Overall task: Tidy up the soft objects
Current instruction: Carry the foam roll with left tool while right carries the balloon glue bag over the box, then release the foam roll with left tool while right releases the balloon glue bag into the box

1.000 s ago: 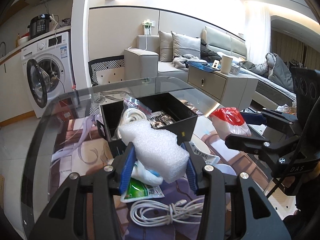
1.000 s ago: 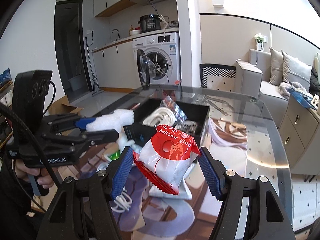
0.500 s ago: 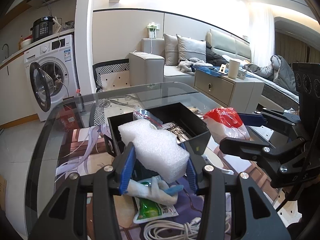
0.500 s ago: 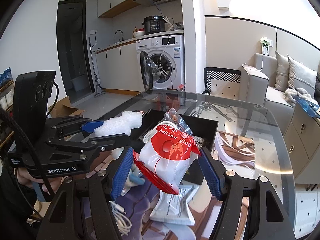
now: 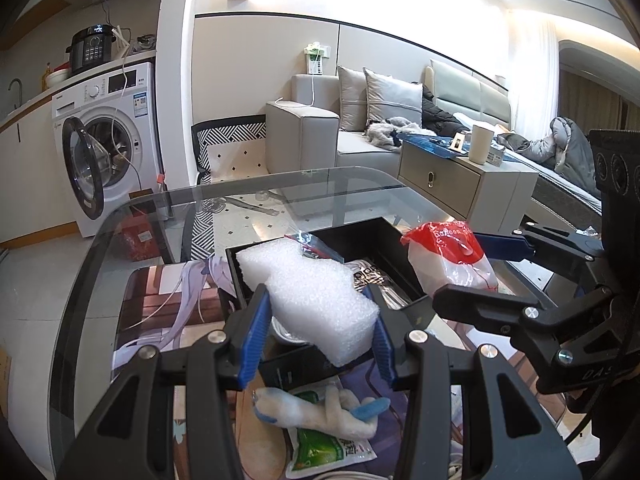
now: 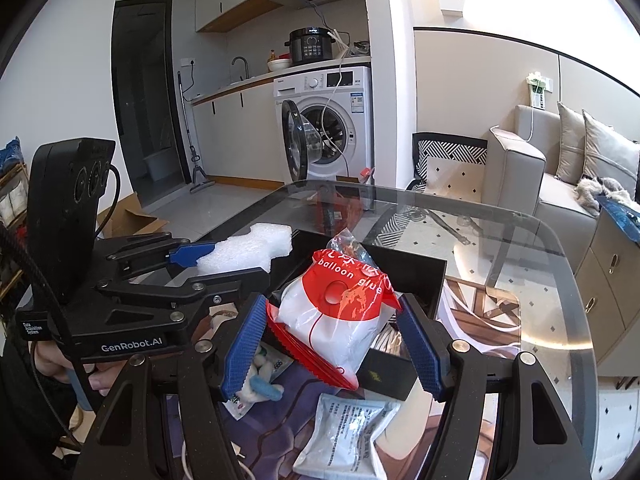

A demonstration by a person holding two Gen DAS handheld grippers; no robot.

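Note:
My left gripper (image 5: 318,334) is shut on a white foam block (image 5: 308,292) and holds it over the near edge of the black box (image 5: 360,240). The foam also shows in the right wrist view (image 6: 244,250). My right gripper (image 6: 334,344) is shut on a red and white balloon glue bag (image 6: 340,312), held above the box's (image 6: 412,276) near right corner. The bag also shows in the left wrist view (image 5: 448,260). The box holds a clear plastic packet (image 5: 316,242) and other items.
On the glass table (image 5: 280,196) in front of the box lie a white and blue plush toy (image 5: 316,408), a green packet (image 5: 324,450) and a silver-white pouch (image 6: 348,428). A patterned mat (image 5: 160,304) covers part of the table.
Both grippers have moved forward over the box with their loads still held. The plush toy and green packet have slid toward the bottom of the left wrist view.

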